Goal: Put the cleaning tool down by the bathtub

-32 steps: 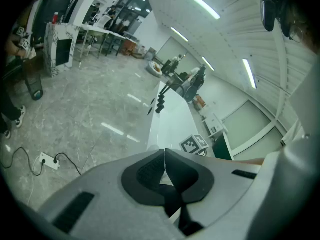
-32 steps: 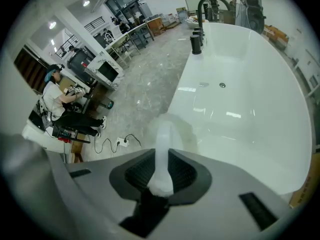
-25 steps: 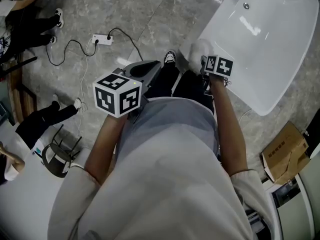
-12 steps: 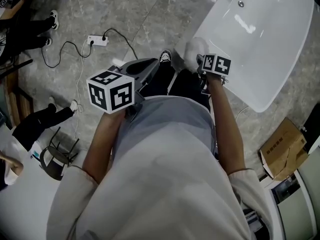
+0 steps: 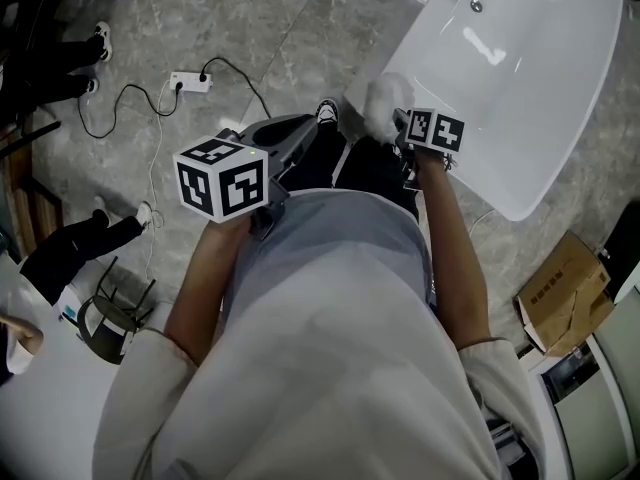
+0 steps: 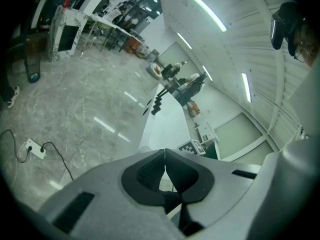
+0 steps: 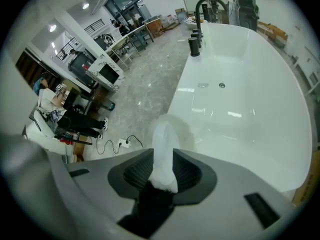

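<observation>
We hold the tool (image 7: 163, 139) pinched between the ribbed black pads of our right gripper (image 7: 162, 170). The jaws sit narrow on its lower end, so the soft white body stands up out of them. It looks like a fluffy sponge or cloth wad, pale and fuzzy at the edges. In the head view the tool (image 5: 382, 106) sits at the near left edge of the tub (image 5: 520, 88), off the ground; whether it is over the rim or the floor (image 5: 250, 28) we cannot tell. We judge this a good spot to lower it onto the grey, marbled, polished floor beside the tub. The tub is glossy white, smooth and oval, with a dark tap (image 7: 201, 11) at its far end. Our left gripper (image 6: 164, 170) is closed on nothing, tips meeting, tucked near our body, likely just out of the way.
</observation>
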A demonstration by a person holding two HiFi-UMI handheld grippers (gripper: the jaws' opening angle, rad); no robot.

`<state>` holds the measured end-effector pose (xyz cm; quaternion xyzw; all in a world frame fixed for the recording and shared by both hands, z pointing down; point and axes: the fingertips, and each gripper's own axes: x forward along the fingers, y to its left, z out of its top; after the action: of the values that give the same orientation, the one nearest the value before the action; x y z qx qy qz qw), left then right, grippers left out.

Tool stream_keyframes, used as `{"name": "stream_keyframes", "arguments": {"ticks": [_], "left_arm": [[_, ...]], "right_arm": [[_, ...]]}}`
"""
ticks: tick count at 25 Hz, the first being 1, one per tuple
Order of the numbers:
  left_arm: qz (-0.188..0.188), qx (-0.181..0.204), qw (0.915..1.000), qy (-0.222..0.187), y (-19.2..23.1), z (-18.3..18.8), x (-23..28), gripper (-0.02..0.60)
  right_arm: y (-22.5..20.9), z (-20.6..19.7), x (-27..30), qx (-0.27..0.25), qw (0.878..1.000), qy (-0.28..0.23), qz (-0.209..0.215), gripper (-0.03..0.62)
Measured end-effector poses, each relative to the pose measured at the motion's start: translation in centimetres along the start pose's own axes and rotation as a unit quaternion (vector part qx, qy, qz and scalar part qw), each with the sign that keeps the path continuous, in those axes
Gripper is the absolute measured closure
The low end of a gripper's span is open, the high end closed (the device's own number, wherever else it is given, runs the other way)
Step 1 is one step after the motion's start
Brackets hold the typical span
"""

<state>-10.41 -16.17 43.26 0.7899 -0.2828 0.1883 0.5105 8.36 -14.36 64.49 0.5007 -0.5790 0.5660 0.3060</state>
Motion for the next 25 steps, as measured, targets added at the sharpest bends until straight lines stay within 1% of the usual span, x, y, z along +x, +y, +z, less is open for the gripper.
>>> {"name": "stream_keyframes", "arguments": {"ticks": [8, 13, 18, 25], "left_arm": [[-0.006, 0.004, 1.0, 0.002, 0.1, 0.1, 0.1, 0.575], [-0.015, 0.013, 0.9998, 0.004, -0.3, 0.4, 0.5, 0.575], [-0.023, 0.022, 0.9995, 0.005, -0.8, 0.8, 0.6, 0.575], [-0.029, 0.024, 0.9993, -0.003, -1.1, 2.1, 1.1, 0.575]], "right_arm": [[-0.1, 0.1, -1.4, 0.007, 1.0, -0.012, 0.003, 0.503], [-0.3, 0.4, -2.5, 0.007, 1.0, -0.022, 0.005, 0.503], [0.0, 0.9, -4.3, 0.009, 0.999, -0.039, 0.017, 0.503], [0.1, 2.3, -7.1, -0.014, 0.997, -0.071, 0.026, 0.505]]}}
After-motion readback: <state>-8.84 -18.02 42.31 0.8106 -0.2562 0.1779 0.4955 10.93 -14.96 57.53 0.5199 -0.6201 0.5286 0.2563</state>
